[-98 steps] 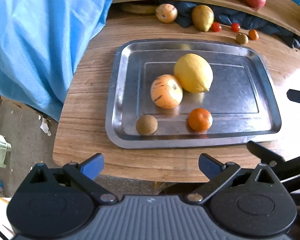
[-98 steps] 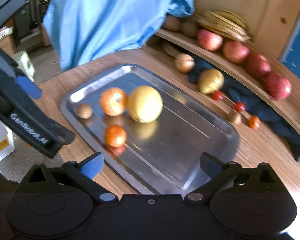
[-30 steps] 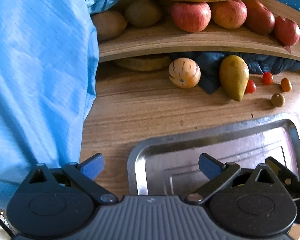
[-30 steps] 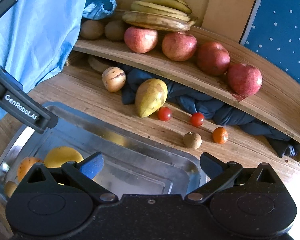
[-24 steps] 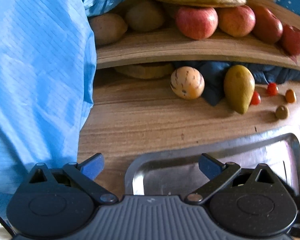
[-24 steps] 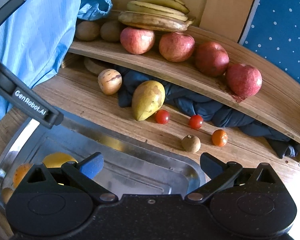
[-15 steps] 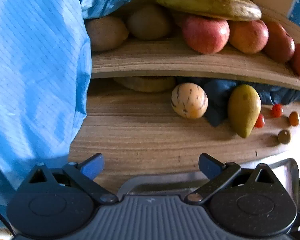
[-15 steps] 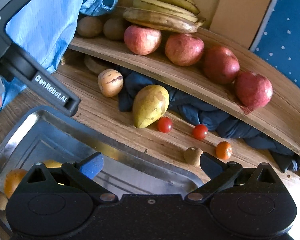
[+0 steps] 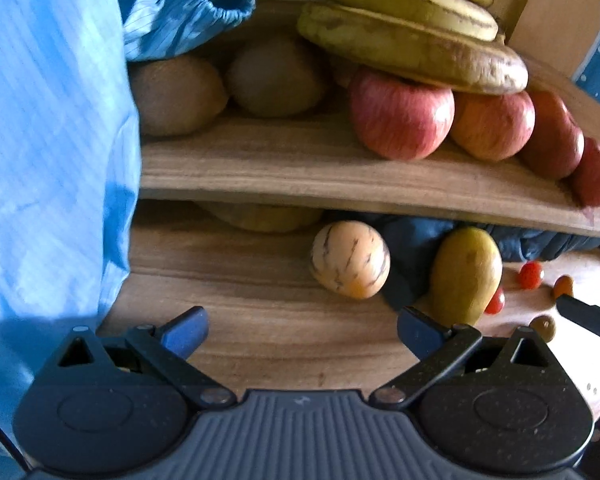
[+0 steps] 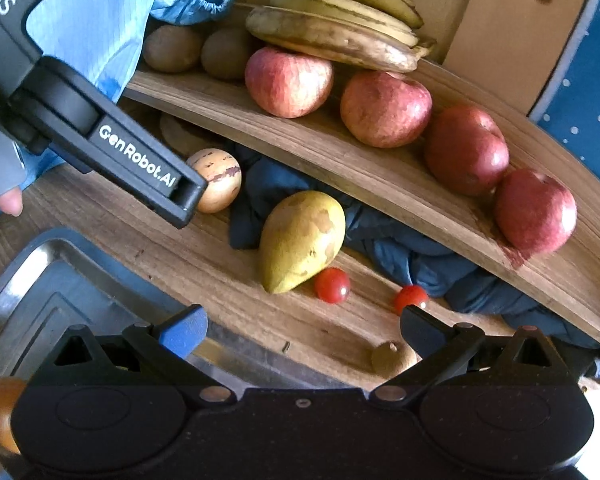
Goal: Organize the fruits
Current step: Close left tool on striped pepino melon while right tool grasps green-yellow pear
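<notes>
My left gripper [image 9: 302, 330] is open and empty, low over the wooden table, facing a striped pepino melon [image 9: 350, 266] just ahead. A yellow-green mango [image 9: 466, 276] lies to its right on a dark blue cloth. My right gripper [image 10: 302, 328] is open and empty, above the far rim of the steel tray [image 10: 40, 276], facing the mango [image 10: 302, 240]. Red cherry tomatoes [image 10: 332, 285] and a small brown fruit [image 10: 392, 356] lie near its right finger. The left gripper's body [image 10: 132, 160] crosses the right wrist view and hides part of the melon [image 10: 220, 180].
A curved wooden shelf [image 10: 380, 184] above the table holds kiwis [image 9: 176, 94], several red apples [image 10: 288, 82] and bananas [image 10: 332, 36]. A light blue sleeve [image 9: 52, 160] fills the left. An orange [image 10: 0, 408] lies in the tray's near corner.
Both grippers have moved forward from the tray toward the shelf. The left gripper has closed in on the striped melon; the tray has left its view. Both stay open.
</notes>
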The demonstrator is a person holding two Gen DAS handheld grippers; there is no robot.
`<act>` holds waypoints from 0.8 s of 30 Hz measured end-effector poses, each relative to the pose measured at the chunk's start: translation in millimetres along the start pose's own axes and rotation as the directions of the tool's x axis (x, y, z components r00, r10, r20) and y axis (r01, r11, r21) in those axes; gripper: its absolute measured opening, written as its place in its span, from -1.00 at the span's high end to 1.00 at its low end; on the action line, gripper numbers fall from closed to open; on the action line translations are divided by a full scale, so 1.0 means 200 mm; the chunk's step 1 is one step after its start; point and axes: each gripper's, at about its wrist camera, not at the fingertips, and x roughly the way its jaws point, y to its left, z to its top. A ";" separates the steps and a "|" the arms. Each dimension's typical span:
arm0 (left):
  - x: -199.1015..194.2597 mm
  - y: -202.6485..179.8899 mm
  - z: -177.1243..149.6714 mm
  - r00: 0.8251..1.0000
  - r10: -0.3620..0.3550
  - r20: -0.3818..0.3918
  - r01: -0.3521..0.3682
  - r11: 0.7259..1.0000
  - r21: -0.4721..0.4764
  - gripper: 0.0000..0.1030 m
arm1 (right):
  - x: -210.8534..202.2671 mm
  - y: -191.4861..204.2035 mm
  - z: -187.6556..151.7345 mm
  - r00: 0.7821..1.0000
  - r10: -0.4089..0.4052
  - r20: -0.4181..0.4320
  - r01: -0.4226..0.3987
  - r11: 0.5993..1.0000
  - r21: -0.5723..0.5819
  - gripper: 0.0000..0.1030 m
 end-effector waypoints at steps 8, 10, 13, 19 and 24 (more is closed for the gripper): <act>0.07 -0.01 0.08 1.000 -0.022 0.002 0.022 1.000 -0.003 -0.99 | 0.08 -0.02 0.07 1.000 0.011 0.011 -0.011 1.000 0.001 -0.98; 0.09 -0.01 0.10 1.000 -0.028 0.002 0.028 1.000 -0.001 -0.99 | 0.11 -0.03 0.09 1.000 0.008 0.006 -0.008 1.000 0.000 -0.97; 0.11 -0.01 0.13 0.999 -0.036 0.000 0.036 0.999 -0.001 -0.99 | 0.14 -0.03 0.11 1.000 0.004 0.002 -0.004 1.000 0.002 -0.95; 0.16 0.02 0.15 0.999 -0.051 -0.002 0.051 0.999 -0.002 -0.98 | 0.19 -0.04 0.13 1.000 0.012 -0.008 -0.012 1.000 0.005 -0.86; 0.19 0.04 0.16 0.998 -0.063 -0.006 0.063 0.998 -0.003 -0.85 | 0.21 -0.04 0.14 0.999 0.033 -0.014 -0.033 0.999 0.009 -0.79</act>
